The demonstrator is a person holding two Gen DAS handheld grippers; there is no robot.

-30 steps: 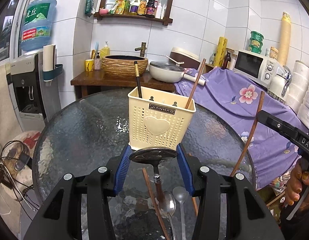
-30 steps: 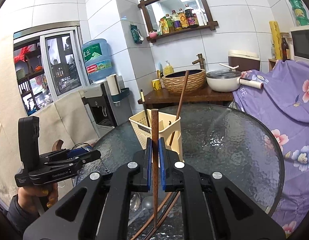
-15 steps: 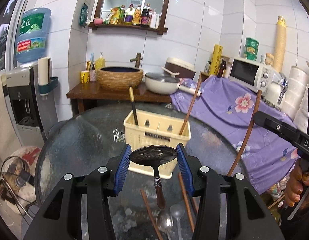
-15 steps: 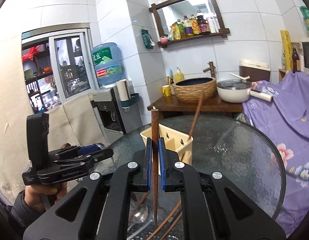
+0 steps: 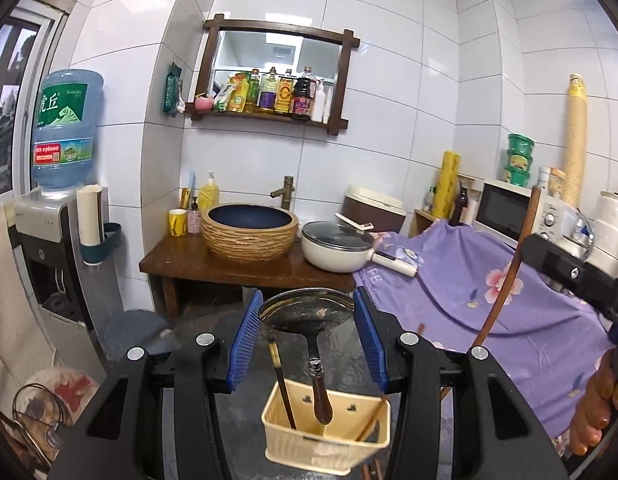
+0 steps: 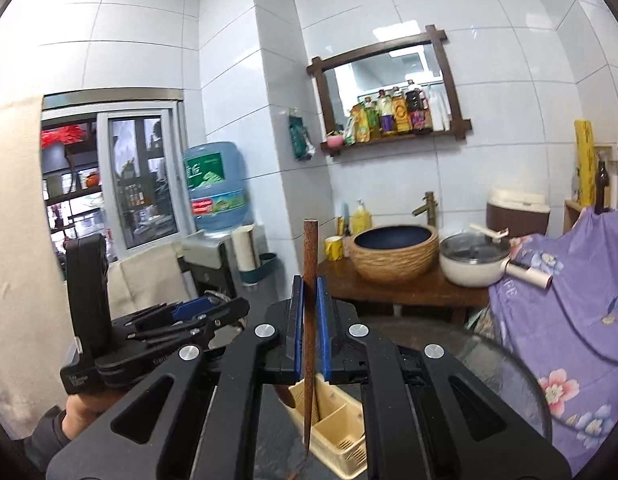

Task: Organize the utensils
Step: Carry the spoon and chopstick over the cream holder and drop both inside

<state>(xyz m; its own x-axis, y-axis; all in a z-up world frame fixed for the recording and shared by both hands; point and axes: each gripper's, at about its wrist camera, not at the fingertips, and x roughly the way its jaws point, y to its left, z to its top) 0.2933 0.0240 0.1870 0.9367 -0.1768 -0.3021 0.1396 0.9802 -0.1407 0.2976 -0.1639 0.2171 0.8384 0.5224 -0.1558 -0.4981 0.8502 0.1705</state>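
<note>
My left gripper (image 5: 308,310) is shut on a dark metal spoon (image 5: 309,316), gripped by the bowl with its handle hanging down over the cream utensil basket (image 5: 325,446). The basket holds a dark chopstick (image 5: 283,384) and a brown one. My right gripper (image 6: 309,294) is shut on a brown wooden chopstick (image 6: 309,320), held upright with its tip just in front of the basket (image 6: 337,436). The right gripper and its chopstick also show at the right in the left wrist view (image 5: 505,280). The left gripper shows at the left in the right wrist view (image 6: 165,328).
The basket stands on a round glass table (image 6: 505,376). Behind it are a wooden stand with a woven basin (image 5: 249,232) and a white pot (image 5: 337,246), a purple flowered cloth (image 5: 489,304), a microwave (image 5: 509,212) and a water dispenser (image 5: 49,240).
Both grippers have risen and tilted, so the basket now lies below them. The spoon's handle has come up off the table and hangs over the basket. The right chopstick stays gripped.
</note>
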